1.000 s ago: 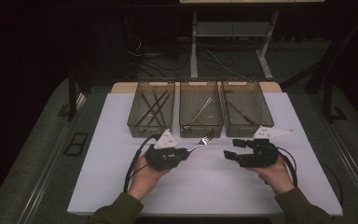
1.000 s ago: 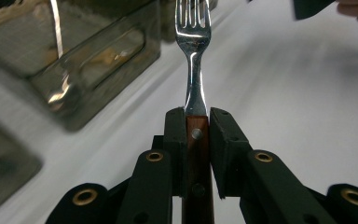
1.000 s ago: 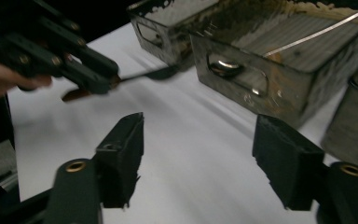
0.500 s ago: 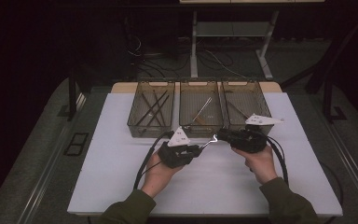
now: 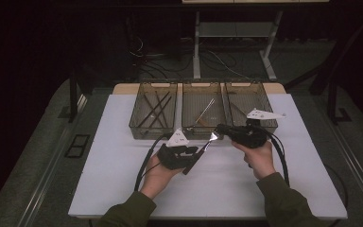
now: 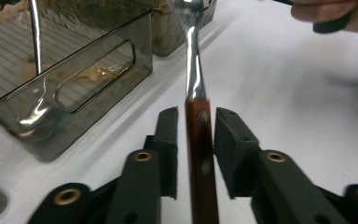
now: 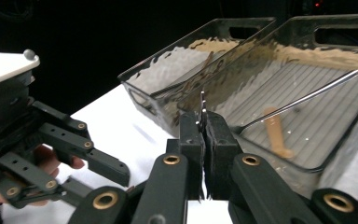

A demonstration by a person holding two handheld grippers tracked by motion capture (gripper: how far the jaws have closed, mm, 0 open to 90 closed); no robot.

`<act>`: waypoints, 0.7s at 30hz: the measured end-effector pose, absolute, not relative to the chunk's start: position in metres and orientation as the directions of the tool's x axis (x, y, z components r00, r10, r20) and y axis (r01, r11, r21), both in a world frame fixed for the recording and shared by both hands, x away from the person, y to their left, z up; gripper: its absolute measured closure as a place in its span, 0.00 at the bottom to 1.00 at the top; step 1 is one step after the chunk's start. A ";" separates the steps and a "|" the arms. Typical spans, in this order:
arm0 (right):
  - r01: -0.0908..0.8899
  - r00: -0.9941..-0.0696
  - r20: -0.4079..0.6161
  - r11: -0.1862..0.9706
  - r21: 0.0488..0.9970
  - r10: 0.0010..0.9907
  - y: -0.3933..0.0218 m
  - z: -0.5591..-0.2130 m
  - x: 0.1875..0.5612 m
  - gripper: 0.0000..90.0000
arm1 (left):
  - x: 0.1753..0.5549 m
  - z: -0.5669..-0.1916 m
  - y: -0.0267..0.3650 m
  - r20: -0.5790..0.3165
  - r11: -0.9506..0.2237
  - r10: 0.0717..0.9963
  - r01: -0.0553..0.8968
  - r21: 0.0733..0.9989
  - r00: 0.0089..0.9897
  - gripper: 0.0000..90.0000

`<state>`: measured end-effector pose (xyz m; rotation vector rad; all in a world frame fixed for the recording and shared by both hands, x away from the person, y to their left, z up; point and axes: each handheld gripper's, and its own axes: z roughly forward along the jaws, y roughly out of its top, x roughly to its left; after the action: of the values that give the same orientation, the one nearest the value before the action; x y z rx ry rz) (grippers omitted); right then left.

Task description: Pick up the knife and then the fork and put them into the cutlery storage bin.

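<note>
Since the earlier frame, the right gripper has been brought leftward to the wooden-handled steel fork at frame centre and clamped on its tines. The left gripper jaws have just been opening, pads apart beside the handle. Three smoky transparent plastic bins stand behind.

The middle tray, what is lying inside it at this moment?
Inside the middle tray lies one utensil with a metal shaft and a light handle, placed diagonally. The near wall's reflections hide its front floor strip.
</note>
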<state>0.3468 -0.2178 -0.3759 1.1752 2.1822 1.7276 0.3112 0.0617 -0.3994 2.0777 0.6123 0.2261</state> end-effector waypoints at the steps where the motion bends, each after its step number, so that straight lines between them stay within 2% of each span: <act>1: 0.493 -0.688 0.356 0.048 0.868 0.633 -0.220 -0.374 0.348 0.97 | 0.311 -0.399 0.065 -0.080 -0.444 0.508 0.341 0.829 0.857 0.73; 10: 0.458 -0.658 0.295 0.057 0.887 0.693 -0.251 -0.347 0.357 0.97 | 0.305 -0.403 0.104 -0.075 -0.430 0.524 0.339 0.837 0.848 0.53; 21: 0.398 -0.588 0.218 0.044 0.916 0.779 -0.304 -0.303 0.370 0.97 | 0.293 -0.417 0.144 -0.092 -0.440 0.530 0.366 0.820 0.843 0.37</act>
<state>0.3699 -0.3042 -0.3029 1.1903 1.9896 1.5583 0.2934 0.1439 -0.4172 2.0787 0.6543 0.2204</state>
